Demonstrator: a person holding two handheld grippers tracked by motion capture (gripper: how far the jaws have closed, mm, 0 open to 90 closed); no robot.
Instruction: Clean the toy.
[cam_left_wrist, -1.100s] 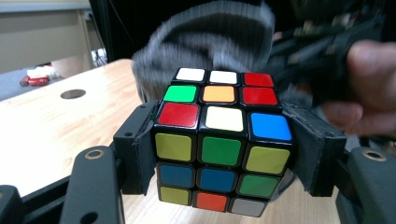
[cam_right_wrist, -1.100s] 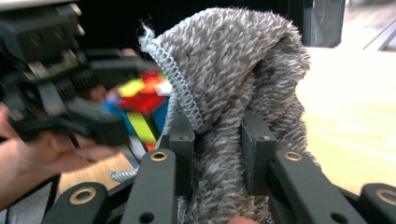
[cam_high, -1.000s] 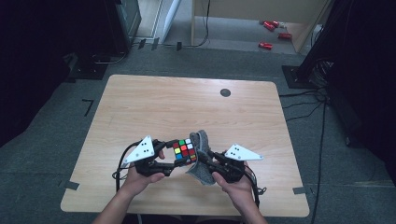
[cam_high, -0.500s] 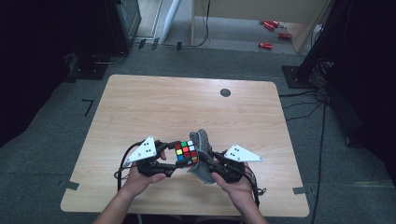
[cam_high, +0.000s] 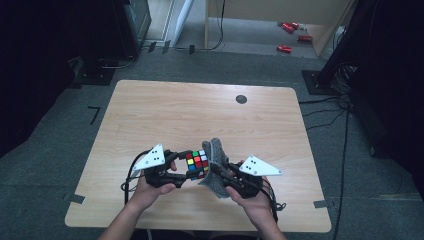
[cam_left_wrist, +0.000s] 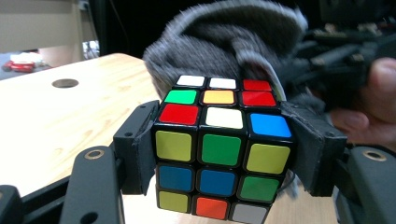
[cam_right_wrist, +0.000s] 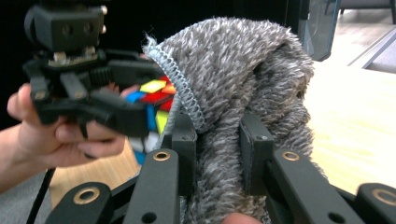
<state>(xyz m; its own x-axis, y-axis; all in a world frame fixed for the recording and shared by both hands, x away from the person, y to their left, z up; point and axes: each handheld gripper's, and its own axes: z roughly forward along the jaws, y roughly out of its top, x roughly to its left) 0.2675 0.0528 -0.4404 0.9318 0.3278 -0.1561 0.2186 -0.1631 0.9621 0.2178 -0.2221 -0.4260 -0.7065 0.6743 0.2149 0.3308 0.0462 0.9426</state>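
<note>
A scrambled puzzle cube (cam_left_wrist: 219, 147) with coloured stickers is clamped between the black pads of my left gripper (cam_left_wrist: 224, 149), held above the table (cam_high: 200, 115). In the high view the cube (cam_high: 196, 164) sits near the table's front middle, with my left gripper (cam_high: 186, 168) on its left side. A fuzzy grey cloth (cam_right_wrist: 233, 93) with a ribbed light-blue hem is pinched by my right gripper (cam_right_wrist: 217, 154). The cloth (cam_high: 215, 165) stands against the cube's right side, its upper part draped behind the cube (cam_right_wrist: 154, 100). My right gripper (cam_high: 220, 172) is just right of it.
A light wooden table with a round dark cable hole (cam_high: 241, 99) at its back right. Tape marks sit at the front corners. Red objects (cam_high: 290, 30) lie on the floor behind, near a dark cabinet (cam_high: 135, 20) and cables (cam_high: 325, 110) on the right.
The cube and cloth have shifted very slightly to the right between my two grippers. Both hands stay almost where they were.
</note>
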